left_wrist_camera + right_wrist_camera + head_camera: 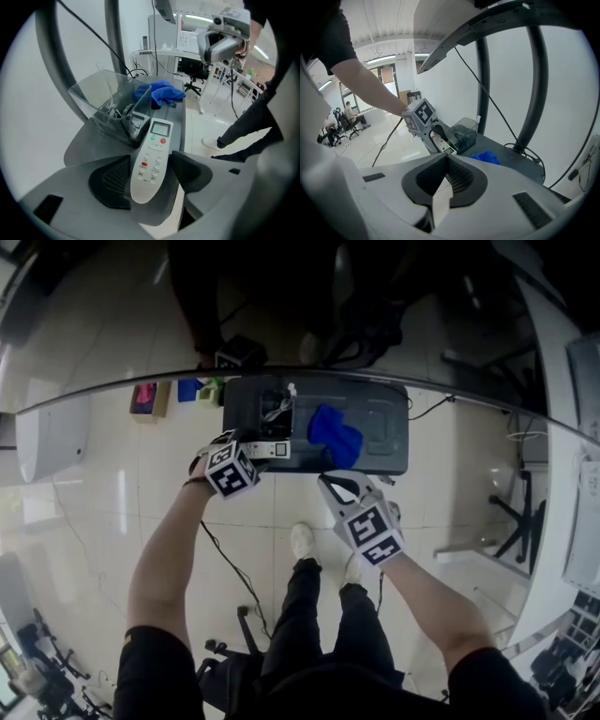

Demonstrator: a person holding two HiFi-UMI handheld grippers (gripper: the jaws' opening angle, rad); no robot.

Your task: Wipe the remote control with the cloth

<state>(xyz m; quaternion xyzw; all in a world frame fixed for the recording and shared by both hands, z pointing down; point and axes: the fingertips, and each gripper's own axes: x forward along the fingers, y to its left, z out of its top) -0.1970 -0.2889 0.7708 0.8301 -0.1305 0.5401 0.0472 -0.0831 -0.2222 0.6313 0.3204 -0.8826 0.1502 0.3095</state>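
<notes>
My left claw open wide; long white plastic remote control inside it, lower centre of frame, on dark grey bench. Crumpled blue cloth upper centre. My right claw closed, empty.

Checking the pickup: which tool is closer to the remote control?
Left. The left tool straddles the remote control, jaws open on either side. The right tool, shut, hangs apart, nearer the blue cloth.

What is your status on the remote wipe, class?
Left gripper open astride remote. Right gripper shut, empty. Cloth untouched on table. Clear box beside remote.
</notes>
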